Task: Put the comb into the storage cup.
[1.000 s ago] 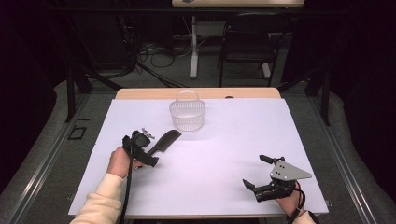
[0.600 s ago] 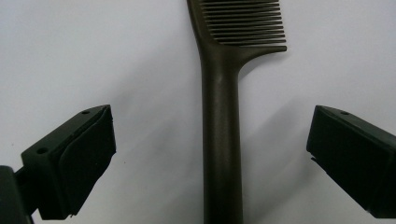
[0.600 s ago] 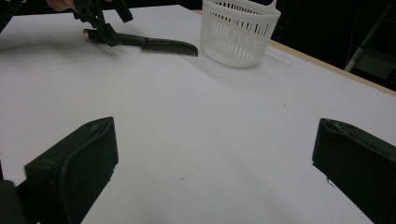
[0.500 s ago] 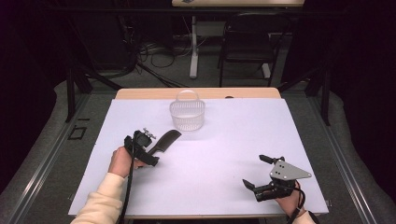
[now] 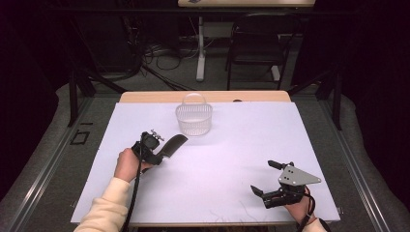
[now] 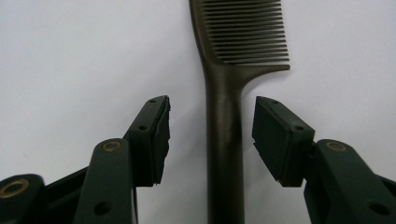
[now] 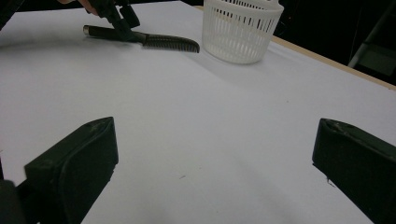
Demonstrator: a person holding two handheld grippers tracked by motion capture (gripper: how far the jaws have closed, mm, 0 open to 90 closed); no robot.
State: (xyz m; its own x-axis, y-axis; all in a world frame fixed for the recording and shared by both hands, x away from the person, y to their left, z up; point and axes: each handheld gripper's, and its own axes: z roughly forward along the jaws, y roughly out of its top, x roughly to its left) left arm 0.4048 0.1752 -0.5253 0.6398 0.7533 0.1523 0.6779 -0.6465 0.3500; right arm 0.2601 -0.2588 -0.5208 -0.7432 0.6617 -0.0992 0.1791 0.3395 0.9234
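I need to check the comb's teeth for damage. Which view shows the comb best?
The left gripper view: the comb runs up between the open jaws, teeth sharp and distinct. The right gripper view shows its whole length, far off. The high view shows a small dark shape by the left gripper.

Fixed above the near edge of the desk (image 5: pixel 222 159), looking forward and down over the whole top. Riding on the left gripper (image 6: pixel 210 135), close over the comb (image 6: pixel 226 121), aimed along its handle. Riding low on the right gripper (image 7: pixel 215 172), facing across the desk toward the comb (image 7: pixel 140 39) and the white basket (image 7: pixel 240 30) just beyond it, both also seen from the high view.
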